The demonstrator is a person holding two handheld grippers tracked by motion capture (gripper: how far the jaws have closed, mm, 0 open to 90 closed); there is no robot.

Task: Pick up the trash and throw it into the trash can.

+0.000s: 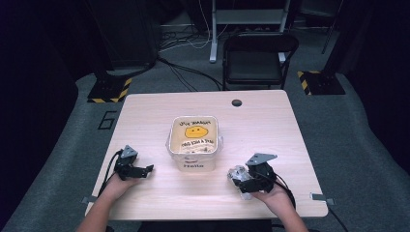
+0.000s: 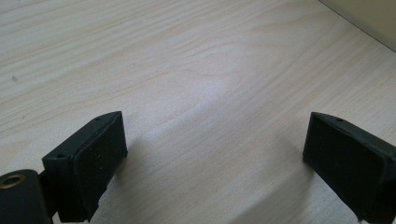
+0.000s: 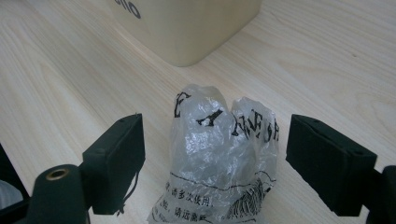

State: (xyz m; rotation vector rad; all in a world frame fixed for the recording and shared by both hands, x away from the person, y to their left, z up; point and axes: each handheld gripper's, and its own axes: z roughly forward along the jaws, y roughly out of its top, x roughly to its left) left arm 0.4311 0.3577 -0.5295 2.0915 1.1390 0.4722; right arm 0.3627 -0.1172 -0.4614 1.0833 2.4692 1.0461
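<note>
— The plastic bag lies crumpled on the table, between the spread jaws of the right gripper, not pinched yet. It seems nothing is finished.

— And the left gripper?

— Spread too, over bare wood. The bin stands between them; the printing on both I cannot read clearly.

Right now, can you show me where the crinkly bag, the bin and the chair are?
bag [image 3: 219, 154]: right gripper view, on its crumpled clear middle between the open jaws.
bin [image 1: 194, 164]: high view, on its pale front wall by the label.
chair [image 1: 255, 65]: high view, on its dark seat.
</note>
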